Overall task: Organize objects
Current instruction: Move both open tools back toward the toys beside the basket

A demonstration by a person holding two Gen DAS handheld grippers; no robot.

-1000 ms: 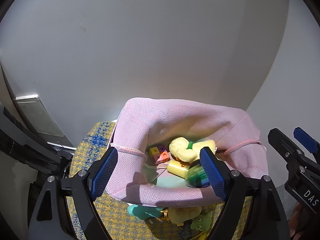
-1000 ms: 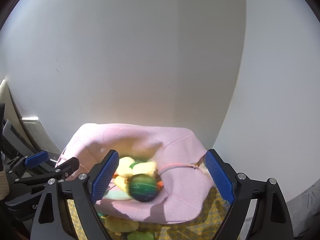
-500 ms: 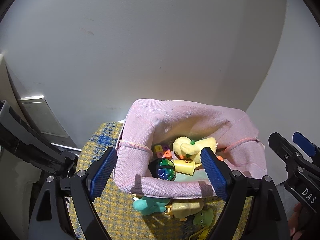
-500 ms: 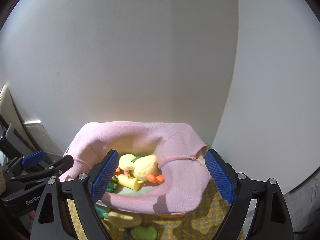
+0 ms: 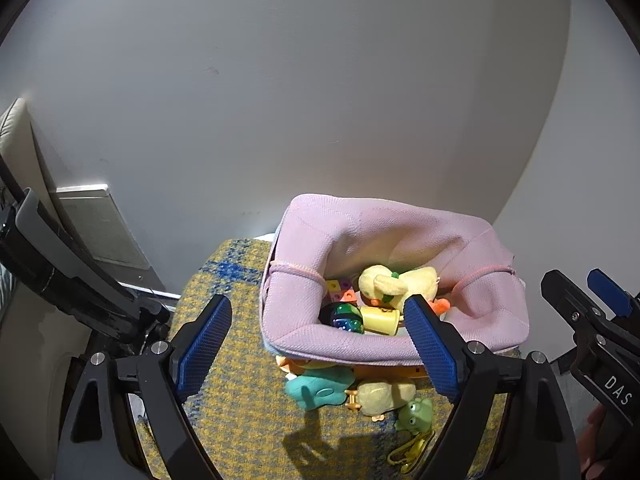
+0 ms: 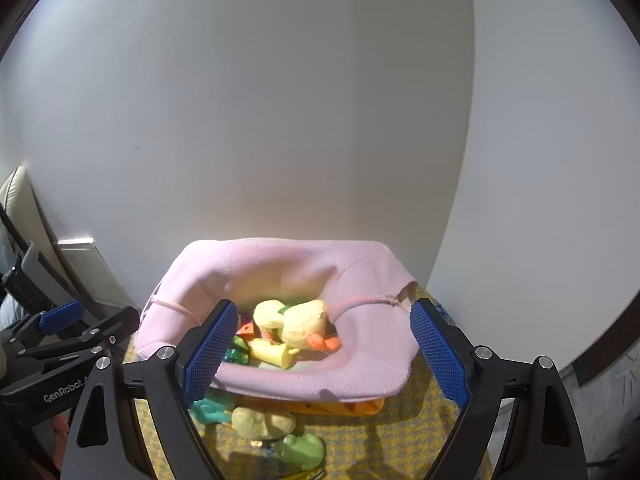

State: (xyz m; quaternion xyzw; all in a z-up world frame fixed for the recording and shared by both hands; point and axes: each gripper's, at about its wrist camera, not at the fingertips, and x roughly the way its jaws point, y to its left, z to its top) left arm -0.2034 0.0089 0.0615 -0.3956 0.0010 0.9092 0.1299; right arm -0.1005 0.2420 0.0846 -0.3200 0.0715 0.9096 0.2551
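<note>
A pink fabric basket [image 5: 492,312] [image 6: 360,372] stands on a yellow-and-blue woven mat [image 5: 240,400] [image 6: 404,436]. Inside lie a yellow plush duck [image 5: 396,286] [image 6: 298,320], a yellow cup [image 5: 378,320] [image 6: 274,354], a dark green ball [image 5: 346,317] and coloured cubes [image 5: 338,290]. In front of the basket lie a teal toy [image 5: 318,388] [image 6: 212,404], a pale plush [image 5: 384,396] [image 6: 264,422] and a green frog [image 5: 416,412] [image 6: 302,448]. My left gripper [image 5: 318,348] and right gripper [image 6: 320,354] are both open and empty, held back above the mat in front of the basket.
A white wall stands close behind the basket. An orange flat object [image 6: 348,406] shows under the basket's front. A yellow clip or cord [image 5: 412,446] lies by the frog. A grey panel [image 5: 100,224] and dark frame [image 5: 60,280] are at the left.
The green ball dropped from between the right gripper's fingers into the basket. Both grippers have drawn back from the basket, so more mat and the toys in front now show.
</note>
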